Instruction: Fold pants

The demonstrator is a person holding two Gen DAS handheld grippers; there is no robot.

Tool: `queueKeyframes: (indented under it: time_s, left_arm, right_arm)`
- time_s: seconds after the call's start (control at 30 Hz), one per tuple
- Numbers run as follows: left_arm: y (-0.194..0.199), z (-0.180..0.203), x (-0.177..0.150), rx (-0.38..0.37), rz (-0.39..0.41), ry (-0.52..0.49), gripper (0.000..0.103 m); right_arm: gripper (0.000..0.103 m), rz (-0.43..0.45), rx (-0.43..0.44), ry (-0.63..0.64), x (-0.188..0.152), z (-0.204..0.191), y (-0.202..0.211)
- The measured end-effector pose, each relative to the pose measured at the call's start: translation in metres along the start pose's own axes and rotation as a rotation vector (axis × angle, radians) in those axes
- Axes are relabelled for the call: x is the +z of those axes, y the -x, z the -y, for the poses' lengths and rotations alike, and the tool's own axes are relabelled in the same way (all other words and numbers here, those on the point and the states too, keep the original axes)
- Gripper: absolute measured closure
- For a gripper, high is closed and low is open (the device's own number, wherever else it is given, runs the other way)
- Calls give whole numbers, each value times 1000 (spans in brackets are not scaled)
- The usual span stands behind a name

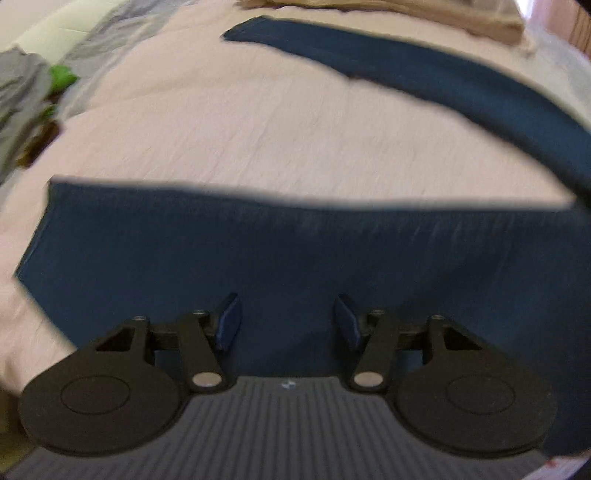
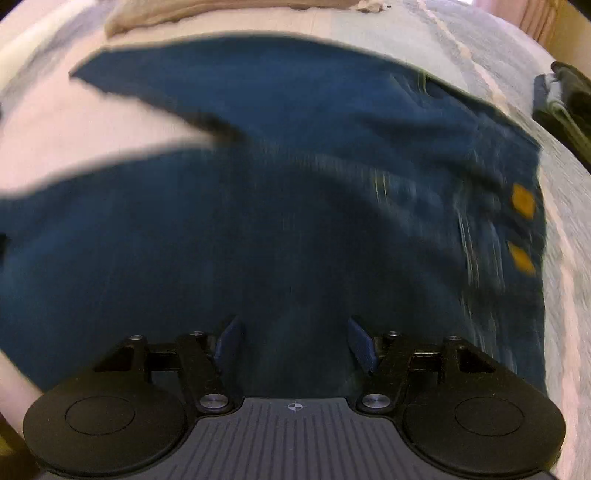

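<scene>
Dark blue jeans [image 1: 258, 251] lie spread on a pale pink bedsheet [image 1: 258, 122], the two legs splayed apart. In the left wrist view the near leg fills the lower half and the far leg [image 1: 424, 70] curves across the top right. My left gripper [image 1: 287, 321] hovers over the near leg, jaws open, nothing between the blue pads [image 1: 229, 325]. In the right wrist view the jeans [image 2: 258, 221] are motion-blurred, with the waistband and orange patches [image 2: 522, 201] at right. My right gripper [image 2: 295, 343] is open above the denim, holding nothing.
A folded beige garment [image 1: 424, 14] lies at the far edge of the bed, also seen as beige cloth [image 2: 207, 11]. Grey and green clothes [image 1: 33, 99] are heaped at the left. A dark folded item [image 2: 565, 107] sits at the far right on a grey-blue blanket [image 2: 443, 48].
</scene>
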State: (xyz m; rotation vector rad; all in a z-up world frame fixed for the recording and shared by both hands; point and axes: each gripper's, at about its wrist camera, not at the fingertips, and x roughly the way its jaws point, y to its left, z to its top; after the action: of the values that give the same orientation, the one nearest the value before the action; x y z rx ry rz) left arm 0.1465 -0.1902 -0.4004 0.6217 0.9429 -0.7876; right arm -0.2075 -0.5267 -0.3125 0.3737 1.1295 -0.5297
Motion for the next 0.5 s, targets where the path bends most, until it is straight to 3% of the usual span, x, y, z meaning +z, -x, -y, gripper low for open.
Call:
queueKeyframes:
  time_s: [0.03,0.1,0.2,0.33,0.4,0.5]
  left_arm:
    - [4,-4,-7,4,10,0,48]
    - [10,-13,-16,18,-6,0,40]
    - [18,-26,-26,35,-52,-2,40]
    - [42,-50,-37,29,-136,-3,39]
    - [60,-65,-39,26,-155,-29,40]
    - [106,-89,-39,8,-109,-94,39]
  right_arm:
    - [40,18,2,-1,-12,0,7]
    - [36,-54,-14,-31,-34,4,14]
    - [31,-158,-36,-80,-62,7,24]
    - [31,-206,-103,-181,-68,-2,47]
    - [31,-172,-96,-251,-72,-14,68]
    - [31,-85,-46,-371,-75,-41,112]
